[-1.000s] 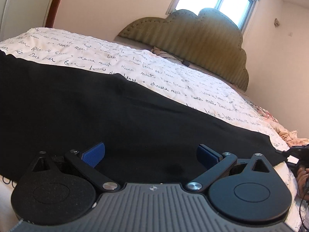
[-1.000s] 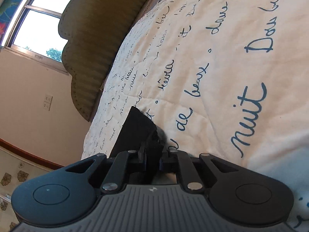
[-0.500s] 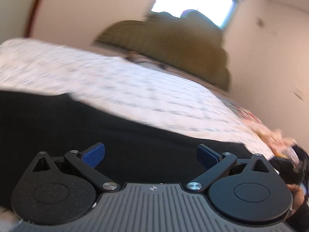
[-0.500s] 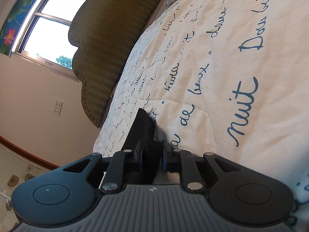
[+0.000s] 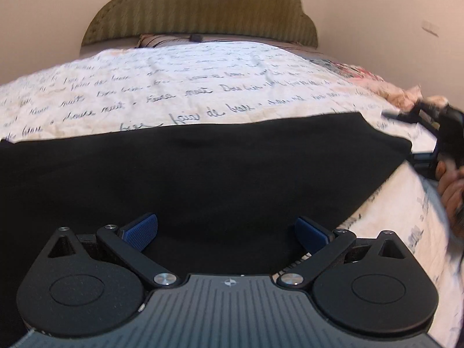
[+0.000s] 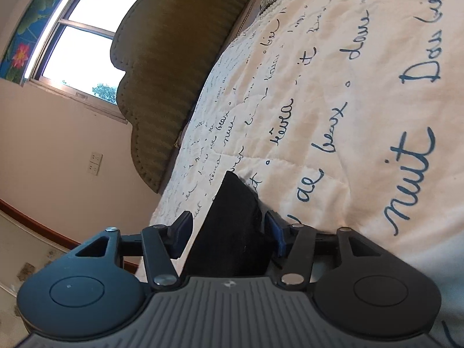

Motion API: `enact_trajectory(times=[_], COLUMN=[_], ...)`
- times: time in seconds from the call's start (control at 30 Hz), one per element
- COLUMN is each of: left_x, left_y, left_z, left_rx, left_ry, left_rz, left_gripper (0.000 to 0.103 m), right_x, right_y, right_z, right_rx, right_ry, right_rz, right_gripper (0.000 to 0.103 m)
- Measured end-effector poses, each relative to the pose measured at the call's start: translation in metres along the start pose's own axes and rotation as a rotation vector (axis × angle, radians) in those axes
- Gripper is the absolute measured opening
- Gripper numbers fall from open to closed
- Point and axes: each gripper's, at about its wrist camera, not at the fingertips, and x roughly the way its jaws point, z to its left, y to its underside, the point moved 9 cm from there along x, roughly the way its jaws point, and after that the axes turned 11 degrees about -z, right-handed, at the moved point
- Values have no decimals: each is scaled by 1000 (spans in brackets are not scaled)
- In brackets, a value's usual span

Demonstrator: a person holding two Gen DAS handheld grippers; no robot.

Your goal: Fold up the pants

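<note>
My right gripper (image 6: 227, 233) has just let go: a second ago its blue pads were pinched tight on the black cloth, now they stand apart with the corner of the pants (image 6: 232, 226) sitting loose between them, the right pad (image 6: 274, 232) close against the fabric, the left one clear of it. My left gripper (image 5: 226, 229) is spread wide, same as before, holding nothing, pads hovering just over the black fabric near its near edge; can't tell if they touch it. The left view swung fast over the last second, from looking along the bed toward the window to facing the headboard (image 5: 200, 8) square on, so that hand has turned or shifted sideways. I read this as one fold laid down and released, both hands free to regrip for the next fold. In the left view the pants (image 5: 188, 179) lie flat as a broad dark band across the script-printed bedspread (image 5: 203, 87), running from the left edge to a corner at right, where my other gripper (image 5: 443, 133) sits right at that end. No obvious bunching, though the black hides creases. Window (image 6: 78, 34) behind, nothing else on the cover nearby.
</note>
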Motion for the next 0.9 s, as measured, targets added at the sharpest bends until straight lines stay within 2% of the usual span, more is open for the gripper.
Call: enact_trajectory(times=[0.03,0.07,0.17,0.27,0.37,0.43,0.53,0.67,0.8,0.87,0.9], left_x=[-3,-4,-8,3,31,55,99,146,172,180,183], left_y=[-3,-10,-46,-88,-121,-135,-140,-121,-90,-80,-76], left_z=[-2,-2,-13,-43,-84,-112,-148,-194,-223,-230,-230], left_rx=[-20,-38,-73,-74,-107,-142,-189,-199,-127,-84,-72], left_ry=[-7,-8,33,141,267,325,368,403,368,354,338], left_rz=[8,9,-51,-85,-31,40,190,402,505,524,525], left_gripper=[102,101,102,102,102,102,102,100,94,76,71], right_x=[1,2,-2,-2,-1,0,4,3,1,1,1], right_y=[3,6,8,20,45,58,65,63,65,66,66], right_z=[0,-1,6,36,68,77,81,79,80,81,81], right_rx=[-42,-70,-176,-452,-798,-913,-967,-947,-955,-958,-956], right_ry=[21,30,39,65,80,87,99,87,72,63,56], right_rz=[-9,-20,-64,-88,-113,-122,-108,-104,-106,-105,-103], right_gripper=[20,15,14,13,13,13,13,13,13,13,13])
